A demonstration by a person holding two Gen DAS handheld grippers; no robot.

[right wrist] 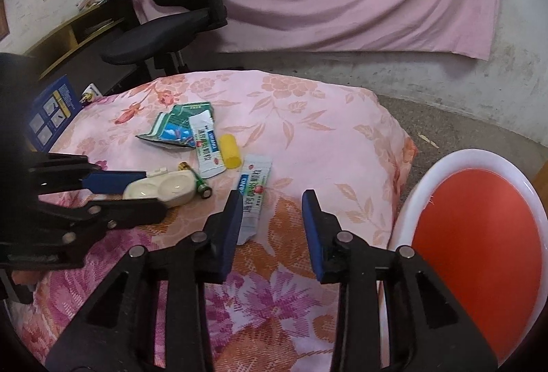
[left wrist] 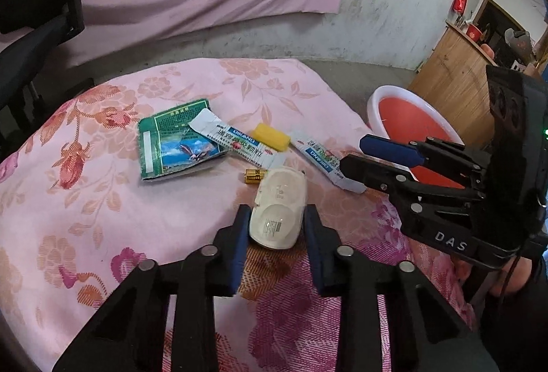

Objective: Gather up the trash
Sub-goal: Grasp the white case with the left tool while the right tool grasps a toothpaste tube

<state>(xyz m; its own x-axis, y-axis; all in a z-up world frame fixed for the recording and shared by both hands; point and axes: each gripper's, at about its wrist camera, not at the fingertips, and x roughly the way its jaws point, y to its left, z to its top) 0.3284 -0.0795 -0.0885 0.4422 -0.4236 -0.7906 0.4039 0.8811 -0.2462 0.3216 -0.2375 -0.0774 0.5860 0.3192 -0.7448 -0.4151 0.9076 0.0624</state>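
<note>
Trash lies on a pink floral cloth (left wrist: 102, 187). A cream contact-lens case (left wrist: 279, 209) sits between the fingers of my left gripper (left wrist: 276, 218), which is open around it, apart from it on both sides; the case also shows in the right wrist view (right wrist: 159, 189). Behind it lie a gold battery (left wrist: 254, 175), a green packet (left wrist: 174, 141), two white sachets (left wrist: 236, 142) (left wrist: 323, 159) and a yellow piece (left wrist: 270, 136). My right gripper (right wrist: 272, 204) is open and empty, its left finger beside the nearer sachet (right wrist: 253, 192).
A white basin with a red inside (right wrist: 479, 242) stands on the floor right of the cloth. A black office chair (right wrist: 178, 12) stands behind, with a shelf and a blue leaflet (right wrist: 51, 112) at the left. A wooden cabinet (left wrist: 452, 77) stands at the far right.
</note>
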